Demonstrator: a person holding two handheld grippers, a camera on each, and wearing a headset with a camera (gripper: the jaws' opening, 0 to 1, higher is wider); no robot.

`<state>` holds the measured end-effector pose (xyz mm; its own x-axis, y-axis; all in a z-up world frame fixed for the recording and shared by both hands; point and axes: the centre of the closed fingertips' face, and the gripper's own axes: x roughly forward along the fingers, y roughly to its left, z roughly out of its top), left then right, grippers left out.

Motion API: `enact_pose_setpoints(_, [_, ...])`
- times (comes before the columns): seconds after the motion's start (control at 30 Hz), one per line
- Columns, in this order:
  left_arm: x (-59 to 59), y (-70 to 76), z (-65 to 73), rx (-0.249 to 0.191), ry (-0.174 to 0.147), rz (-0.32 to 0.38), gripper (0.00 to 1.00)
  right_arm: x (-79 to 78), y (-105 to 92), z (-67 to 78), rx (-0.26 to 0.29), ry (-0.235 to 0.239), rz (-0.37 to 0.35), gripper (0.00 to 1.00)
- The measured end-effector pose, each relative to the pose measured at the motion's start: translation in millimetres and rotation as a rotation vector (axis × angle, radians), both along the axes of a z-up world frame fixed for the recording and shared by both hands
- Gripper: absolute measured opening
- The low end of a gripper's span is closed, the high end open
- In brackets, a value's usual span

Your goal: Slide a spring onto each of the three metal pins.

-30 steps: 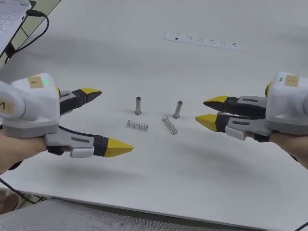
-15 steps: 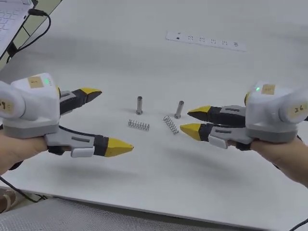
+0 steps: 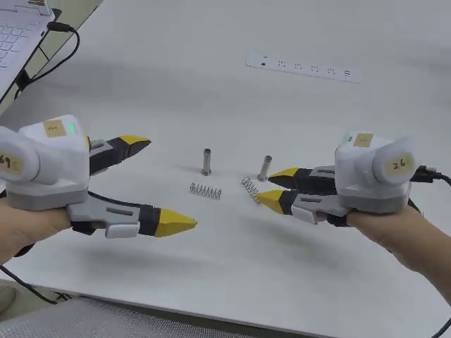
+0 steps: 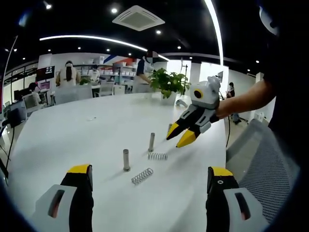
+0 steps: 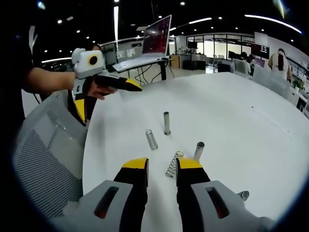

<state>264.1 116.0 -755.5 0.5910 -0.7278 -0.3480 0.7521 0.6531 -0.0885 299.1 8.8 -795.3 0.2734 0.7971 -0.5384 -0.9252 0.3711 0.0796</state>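
Two metal pins stand upright mid-table, the left pin and the right pin. One spring lies flat in front of the left pin. Another spring lies slanted by the right pin. My right gripper has its jaws a narrow gap apart with nothing between them, tips just right of the slanted spring. In the right gripper view a third pin top shows beside the jaws. My left gripper hovers at the left with jaws wide open and empty.
A white power strip lies at the back of the white table. A laptop with a black cable sits at the far left corner. The table's front edge runs close below the grippers.
My right gripper has moved left and lower, so its tips now sit next to the slanted spring. The left gripper has stayed about where it was.
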Motion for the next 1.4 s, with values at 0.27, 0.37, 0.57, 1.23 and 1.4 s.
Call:
enact_pose_setpoints(0.27, [-0.7, -1.3, 0.0, 0.001, 0.001, -0.006, 0.96, 6.0, 4.5, -13.5, -0.039, 0.02, -0.018, 0.2])
enact_pose_setpoints(0.37, [-1.0, -1.5, -0.3, 0.002, 0.002, -0.006, 0.96, 9.3, 4.5, -21.0, -0.058, 0.032, -0.033, 0.2])
enact_pose_setpoints(0.57, [-2.1, -0.1, -1.2, 0.002, 0.008, -0.005, 0.95, 13.5, 6.9, -30.6, -0.081, 0.053, -0.061, 0.18])
enact_pose_setpoints(1.23, [-2.7, 0.6, -2.3, 0.0, 0.01, -0.002, 0.95, 16.5, 4.6, -56.5, -0.187, 0.047, -0.053, 0.11])
enact_pose_setpoints(1.4, [-3.5, -1.1, -3.0, 0.002, 0.011, -0.007, 0.95, 15.5, 4.9, -57.4, -0.187, 0.032, -0.038, 0.08])
